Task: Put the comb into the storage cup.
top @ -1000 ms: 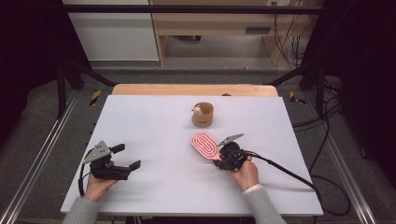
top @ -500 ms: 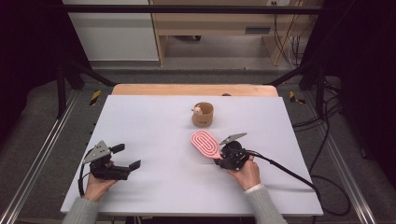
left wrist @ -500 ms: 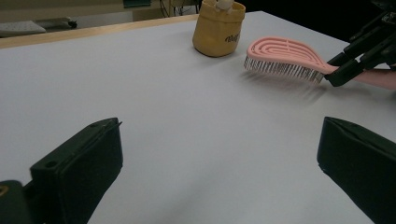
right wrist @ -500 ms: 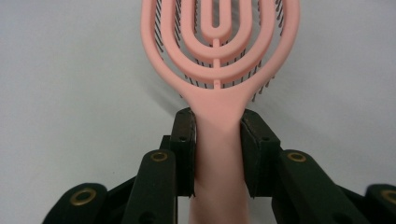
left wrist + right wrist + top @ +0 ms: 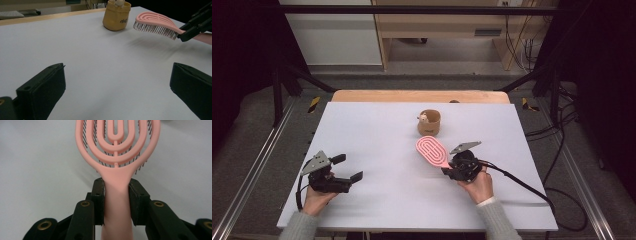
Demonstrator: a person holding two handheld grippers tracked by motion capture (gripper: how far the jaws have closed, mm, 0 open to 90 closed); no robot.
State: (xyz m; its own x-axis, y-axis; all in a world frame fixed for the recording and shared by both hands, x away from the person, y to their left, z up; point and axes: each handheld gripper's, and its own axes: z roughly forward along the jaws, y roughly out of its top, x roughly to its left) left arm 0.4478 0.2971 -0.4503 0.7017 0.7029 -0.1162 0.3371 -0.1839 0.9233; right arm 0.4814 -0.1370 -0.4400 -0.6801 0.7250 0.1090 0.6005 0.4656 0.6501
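Observation:
A pink vented hairbrush (image 5: 432,151) is held by its handle in my right gripper (image 5: 451,170), right of the table's middle. In the right gripper view both jaws press on the brush's handle (image 5: 116,195), and its head points away from me, bristles down. The left gripper view shows the hairbrush (image 5: 156,25) lifted clear of the table, casting a shadow. My left gripper (image 5: 346,169) rests at the front left, open, with nothing between its jaws. A small tan cup (image 5: 429,123) with a pale object in its top stands beyond the brush.
The white table top (image 5: 377,135) stretches between the two grippers. A wooden strip (image 5: 412,95) runs along its far edge. A black cable (image 5: 522,182) trails right from my right gripper. Metal rails flank the table.
The right gripper with the hairbrush has shifted slightly. The left gripper has stayed where it was.

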